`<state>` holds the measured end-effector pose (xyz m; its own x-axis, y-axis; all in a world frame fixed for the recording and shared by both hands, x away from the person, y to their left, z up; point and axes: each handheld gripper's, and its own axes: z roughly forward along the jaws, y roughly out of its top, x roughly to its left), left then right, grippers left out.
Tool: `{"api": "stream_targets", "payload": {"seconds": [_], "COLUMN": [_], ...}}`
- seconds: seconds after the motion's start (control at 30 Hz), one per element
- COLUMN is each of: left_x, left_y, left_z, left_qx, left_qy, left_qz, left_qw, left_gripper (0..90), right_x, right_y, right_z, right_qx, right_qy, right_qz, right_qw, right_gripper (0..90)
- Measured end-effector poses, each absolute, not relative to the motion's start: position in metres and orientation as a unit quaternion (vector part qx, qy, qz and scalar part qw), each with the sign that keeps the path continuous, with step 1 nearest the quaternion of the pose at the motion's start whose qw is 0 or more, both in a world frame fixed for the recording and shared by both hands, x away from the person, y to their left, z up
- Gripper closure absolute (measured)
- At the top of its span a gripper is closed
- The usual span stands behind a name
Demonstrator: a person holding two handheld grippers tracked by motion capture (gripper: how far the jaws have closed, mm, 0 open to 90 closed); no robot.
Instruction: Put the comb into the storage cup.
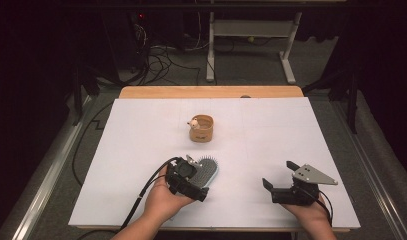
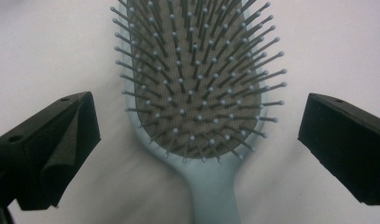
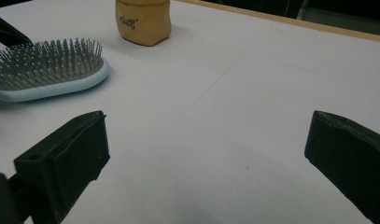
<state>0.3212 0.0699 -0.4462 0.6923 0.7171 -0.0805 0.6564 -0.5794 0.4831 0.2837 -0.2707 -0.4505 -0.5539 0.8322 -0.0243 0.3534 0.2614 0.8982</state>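
Observation:
A light-blue hairbrush point(image 1: 209, 170) lies bristles up on the white table point(image 1: 271, 130), left of centre near the front. My left gripper point(image 1: 195, 177) is lowered over its handle end, which the gripper and hand hide. In the left gripper view the hairbrush point(image 2: 197, 88) fills the middle, and the left gripper point(image 2: 199, 122) is open, one jaw on each side of the brush's neck, neither touching it. My right gripper point(image 1: 280, 175) hovers open and holds nothing at the front right. In its own view the right gripper point(image 3: 206, 135) frames bare table, with the hairbrush point(image 3: 47, 74) at far left.
A tan cup point(image 1: 201, 128) with a small figure on its rim stands behind the brush, near the table's middle; it is also the tan cup point(image 3: 143, 21) in the right gripper view. A wooden edge point(image 1: 211, 92) runs along the back. Cables and a desk frame lie on the floor beyond.

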Motion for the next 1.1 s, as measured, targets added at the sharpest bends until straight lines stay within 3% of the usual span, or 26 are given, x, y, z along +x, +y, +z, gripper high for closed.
{"api": "stream_targets", "payload": {"seconds": [1.1], "left_x": [0.327], "left_y": [0.053], "left_z": [-0.461], "left_qx": [0.898], "left_qy": [0.380], "left_qz": [0.059], "left_qw": [0.213], "left_gripper": [0.4], "right_x": [0.284], "right_y": [-0.270], "right_z": [-0.452], "right_qx": [0.394], "right_qy": [0.753], "right_qz": [0.458], "right_qw": [0.262], "right_gripper": [0.4]}}
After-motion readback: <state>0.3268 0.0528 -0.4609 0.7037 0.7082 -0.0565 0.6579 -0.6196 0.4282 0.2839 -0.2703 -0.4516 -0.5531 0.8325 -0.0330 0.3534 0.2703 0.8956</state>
